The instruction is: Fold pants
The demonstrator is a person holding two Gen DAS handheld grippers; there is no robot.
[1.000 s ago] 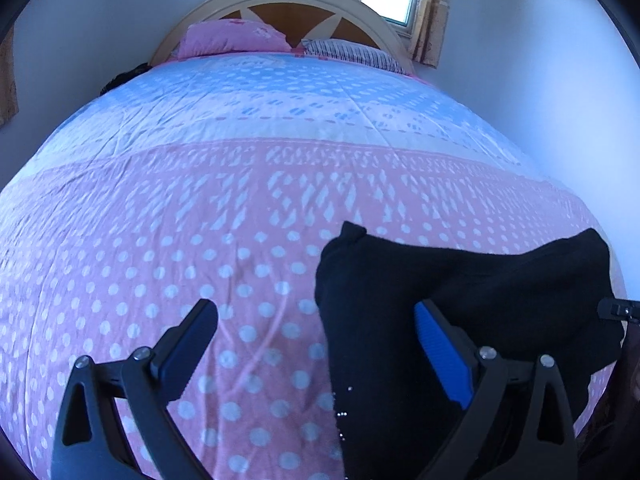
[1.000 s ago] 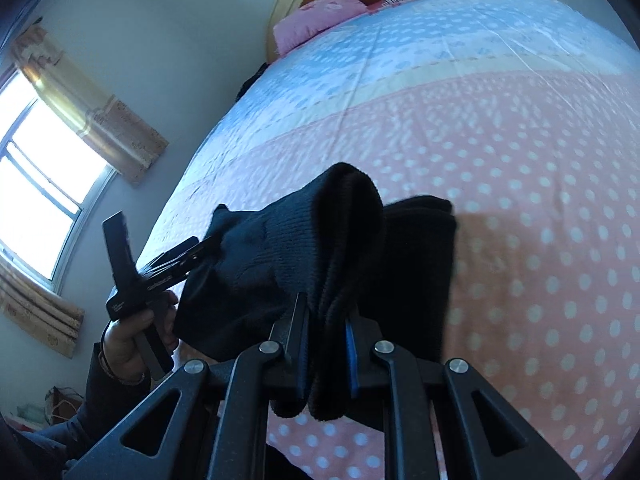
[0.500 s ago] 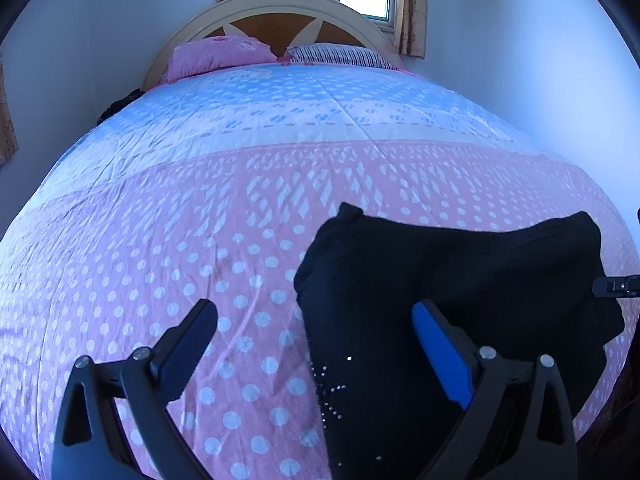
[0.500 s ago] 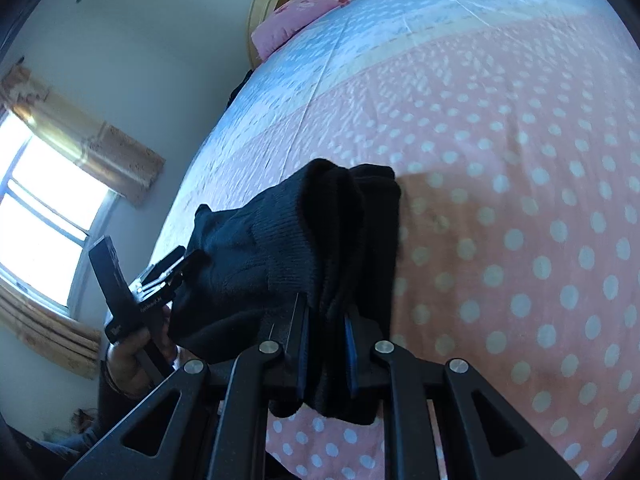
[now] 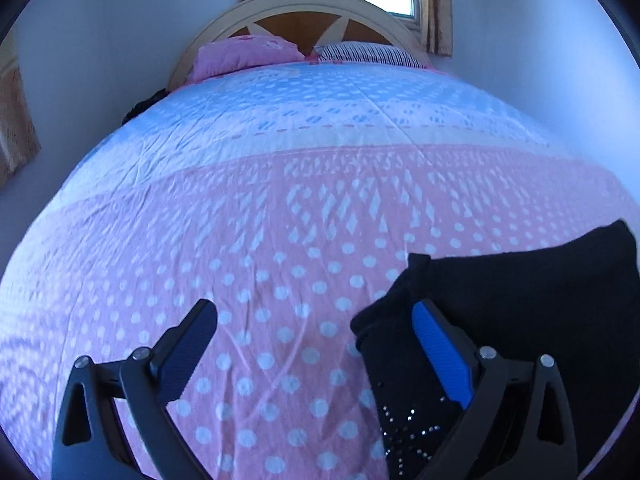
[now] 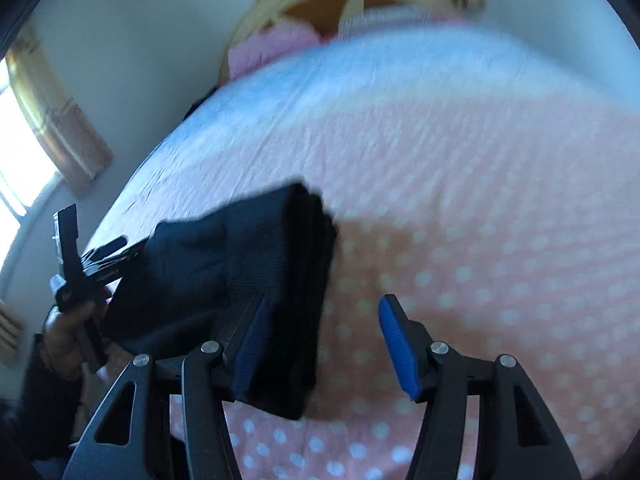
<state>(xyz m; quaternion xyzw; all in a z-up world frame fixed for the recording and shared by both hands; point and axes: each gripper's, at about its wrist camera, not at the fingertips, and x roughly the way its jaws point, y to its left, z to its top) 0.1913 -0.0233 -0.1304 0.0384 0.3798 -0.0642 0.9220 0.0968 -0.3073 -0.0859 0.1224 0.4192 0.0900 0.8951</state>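
Since half a second ago the right claw (image 6: 320,344) has let go of the black pants (image 5: 520,320) and now stands wide. Going from left: the left claw (image 5: 316,336) is wide too, over the dotted bed cover (image 5: 280,240); the folded pants lie at the bed's right edge (sparkles near the bottom), covering that claw's right finger.

I see matt black knit pants (image 5: 520,304) on a creased cotton-like bedspread (image 5: 280,208). My left gripper (image 5: 316,332) looks matt plastic with ribbed pads. The headboard (image 5: 304,4) is smooth wood.
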